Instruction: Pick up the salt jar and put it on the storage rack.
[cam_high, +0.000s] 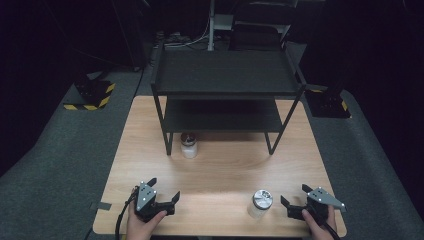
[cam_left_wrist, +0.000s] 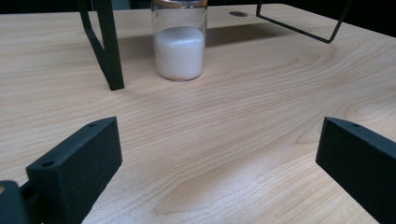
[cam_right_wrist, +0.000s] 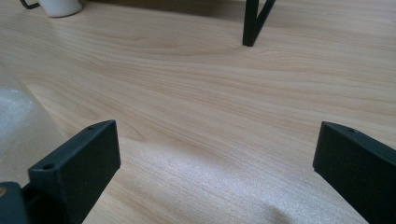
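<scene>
Jar (cam_high: 260, 204) beside right tongs (cam_high: 294, 199), unheld

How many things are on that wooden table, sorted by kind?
Glass jars with white powder: 2, one by the shelf's front left leg, one near the right gripper
Black two-tier shelf: 1
Hand-held grippers: 2, left gripper and right gripper, both open and holding nothing
Total: 5
</scene>
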